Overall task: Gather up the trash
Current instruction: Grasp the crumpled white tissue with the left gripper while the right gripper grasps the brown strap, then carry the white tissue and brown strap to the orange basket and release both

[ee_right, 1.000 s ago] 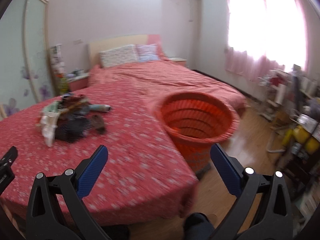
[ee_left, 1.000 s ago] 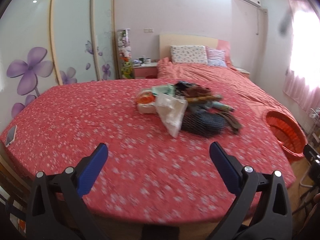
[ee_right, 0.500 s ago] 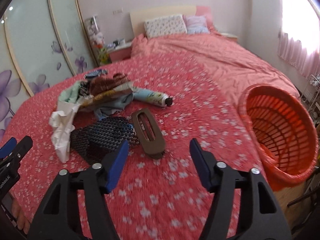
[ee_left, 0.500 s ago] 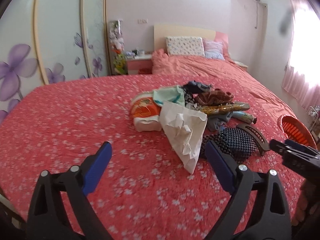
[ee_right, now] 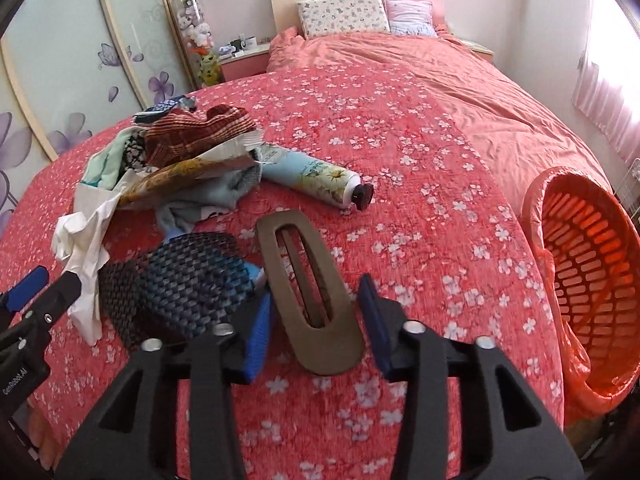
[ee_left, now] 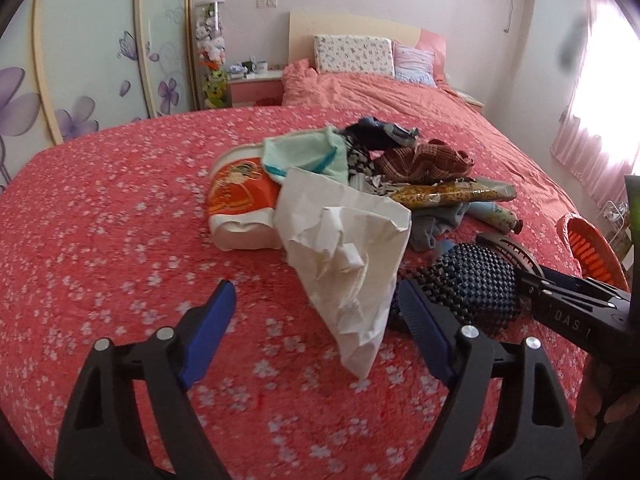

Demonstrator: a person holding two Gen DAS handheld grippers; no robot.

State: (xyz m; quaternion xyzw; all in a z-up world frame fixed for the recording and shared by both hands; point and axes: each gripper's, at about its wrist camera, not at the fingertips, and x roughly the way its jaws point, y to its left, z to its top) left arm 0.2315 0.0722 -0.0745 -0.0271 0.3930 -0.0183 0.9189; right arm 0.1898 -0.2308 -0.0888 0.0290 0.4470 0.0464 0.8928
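A pile of trash lies on the red flowered bedspread [ee_left: 120, 220]. My left gripper [ee_left: 316, 320] hovers just above the spread with its jaws closing, and the lower tip of a crumpled white paper bag [ee_left: 344, 248] hangs between its blue pads, untouched. My right gripper [ee_right: 316, 324] straddles a flat brown oval clip [ee_right: 308, 288]. Its jaws are closing, and a thin gap still shows beside the pads. An orange slatted basket [ee_right: 580, 280] with an orange liner stands off the bed's right edge.
The pile also holds a black woven mesh piece [ee_right: 180, 280], a pale blue tube [ee_right: 316, 176], a gold wrapper [ee_left: 448, 194], brown knitted cloth [ee_right: 196, 132], mint cloth [ee_left: 304, 156] and an orange-and-white bowl [ee_left: 240, 200]. Pillows [ee_right: 344, 12] and a nightstand [ee_right: 240, 62] are far back.
Both grippers came down and in towards the pile. The right one swung left, away from the basket, onto the brown clip and narrowed a lot. The left narrowed a little.
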